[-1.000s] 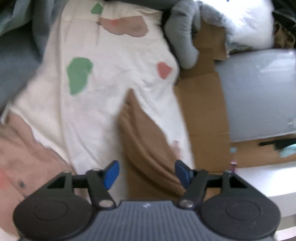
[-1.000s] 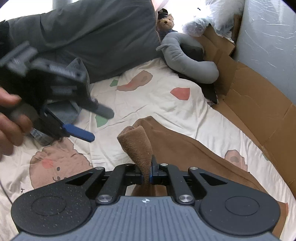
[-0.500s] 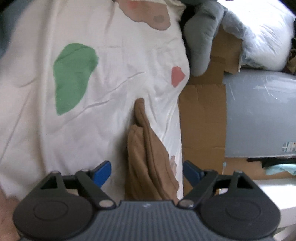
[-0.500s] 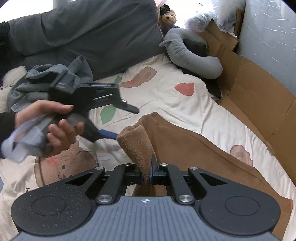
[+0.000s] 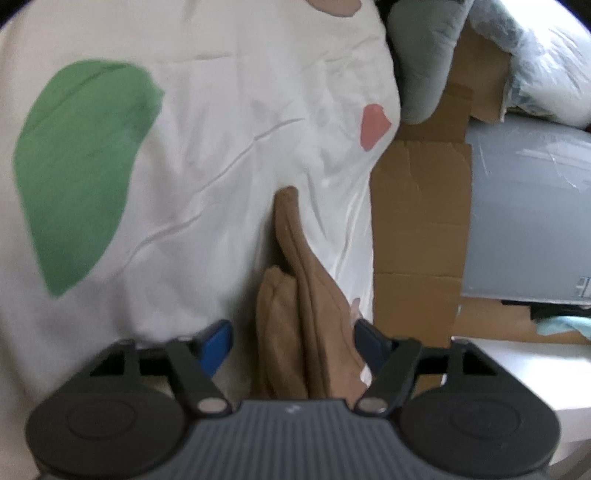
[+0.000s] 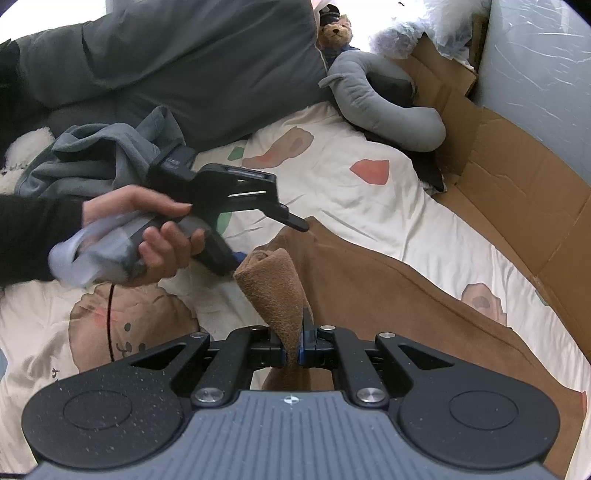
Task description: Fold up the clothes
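A brown garment (image 6: 388,291) lies on a white patterned bedsheet (image 6: 332,192). My right gripper (image 6: 293,350) is shut on a raised, bunched corner of this brown garment (image 6: 273,280). In the left wrist view the same brown cloth (image 5: 299,321) stands as a folded ridge between the blue-padded fingers of my left gripper (image 5: 293,338), which is open and straddles it. The right wrist view shows the left gripper (image 6: 273,232) held by a hand (image 6: 155,236), its upper finger over the garment's far edge and its lower finger behind the raised corner.
A crumpled grey garment (image 6: 99,162) and a dark grey pillow (image 6: 177,66) lie at the back left. A grey plush (image 6: 388,107) and teddy bear (image 6: 334,27) sit at the headboard. Cardboard (image 6: 517,206) and a grey wall panel (image 5: 528,206) line the right side.
The left gripper has come down and forward toward the brown garment, so that its open fingers now straddle the raised fold. The right gripper has kept its hold and hardly moved.
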The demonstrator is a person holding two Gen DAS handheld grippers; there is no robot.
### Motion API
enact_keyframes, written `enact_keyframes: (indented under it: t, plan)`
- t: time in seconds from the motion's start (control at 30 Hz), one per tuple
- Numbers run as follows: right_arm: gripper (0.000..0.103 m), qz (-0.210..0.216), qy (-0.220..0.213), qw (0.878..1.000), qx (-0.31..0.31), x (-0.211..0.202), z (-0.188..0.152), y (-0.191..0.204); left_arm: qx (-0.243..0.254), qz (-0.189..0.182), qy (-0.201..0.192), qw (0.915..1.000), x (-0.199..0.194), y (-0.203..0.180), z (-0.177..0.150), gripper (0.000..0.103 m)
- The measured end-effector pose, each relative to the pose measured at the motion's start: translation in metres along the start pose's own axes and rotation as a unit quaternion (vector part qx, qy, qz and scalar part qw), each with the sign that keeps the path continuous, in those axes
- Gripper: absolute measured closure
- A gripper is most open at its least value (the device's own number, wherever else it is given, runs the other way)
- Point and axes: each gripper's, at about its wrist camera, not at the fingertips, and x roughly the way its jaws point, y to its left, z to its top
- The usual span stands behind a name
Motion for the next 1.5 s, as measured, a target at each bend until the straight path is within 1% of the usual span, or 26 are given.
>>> enact_keyframes:
  t: [0.03,0.07,0.1,0.13,0.17,0.27,0.33,0.4,0.57,0.7,0.9,1.0,1.1,1.17,1.37,1.5]
  plan:
    - [0.099,0.000,0.000,1.000,0.000,0.000,0.000,0.000,0.006,0.012,0.003,0.9999,0.003,-0.003,0.002,0.058]
    - [0.099,0.001,0.001,1.000,0.001,0.000,-0.001,0.000,0.012,0.034,0.009,0.9993,0.006,-0.006,0.004,0.082]
    - [0.099,0.002,0.001,1.000,0.001,0.000,-0.001,0.000,0.017,0.054,0.015,0.9983,0.009,-0.009,0.006,0.089]
    - [0.099,0.003,0.001,1.000,0.002,0.000,0.000,0.000,0.021,0.066,0.016,0.9975,0.011,-0.011,0.008,0.090]
    - [0.099,0.005,0.001,1.000,0.003,-0.001,0.000,-0.001,0.029,0.069,0.012,0.9971,0.011,-0.016,0.008,0.092]
    - [0.099,0.015,-0.002,1.000,0.003,-0.004,0.000,-0.002,0.050,0.067,0.002,0.9965,0.008,-0.032,0.007,0.093]
    - [0.099,0.026,-0.004,1.000,-0.003,-0.007,-0.001,-0.004,0.057,0.077,0.001,0.9954,0.007,-0.041,0.005,0.094]
    - [0.099,0.036,-0.007,0.999,0.008,-0.011,0.000,-0.011,0.062,0.079,-0.006,0.9949,0.007,-0.054,0.003,0.094]
    - [0.099,0.063,-0.027,0.997,0.038,-0.026,0.000,-0.030,0.090,0.068,-0.018,0.9934,0.008,-0.098,-0.009,0.094]
    - [0.099,0.081,-0.039,0.994,0.065,-0.041,-0.006,-0.043,0.122,0.053,-0.015,0.9910,0.014,-0.138,-0.023,0.094]
    - [0.099,0.086,-0.048,0.987,0.126,-0.063,-0.028,-0.075,0.152,0.048,-0.008,0.9871,0.033,-0.190,-0.044,0.094]
    - [0.099,0.080,-0.055,0.983,0.155,-0.073,-0.040,-0.095,0.171,0.044,-0.008,0.9842,0.046,-0.210,-0.059,0.094]
    - [0.099,0.072,-0.068,0.980,0.175,-0.085,-0.052,-0.113,0.181,0.032,-0.007,0.9829,0.053,-0.220,-0.074,0.094]
    - [0.099,0.068,-0.075,0.977,0.188,-0.092,-0.059,-0.123,0.184,0.027,-0.004,0.9826,0.064,-0.229,-0.081,0.094]
    - [0.099,0.070,-0.082,0.965,0.240,-0.102,-0.087,-0.148,0.210,0.037,0.012,0.9770,0.089,-0.253,-0.103,0.094]
    - [0.099,0.073,-0.089,0.958,0.263,-0.107,-0.104,-0.158,0.223,0.041,0.017,0.9737,0.105,-0.264,-0.115,0.094]
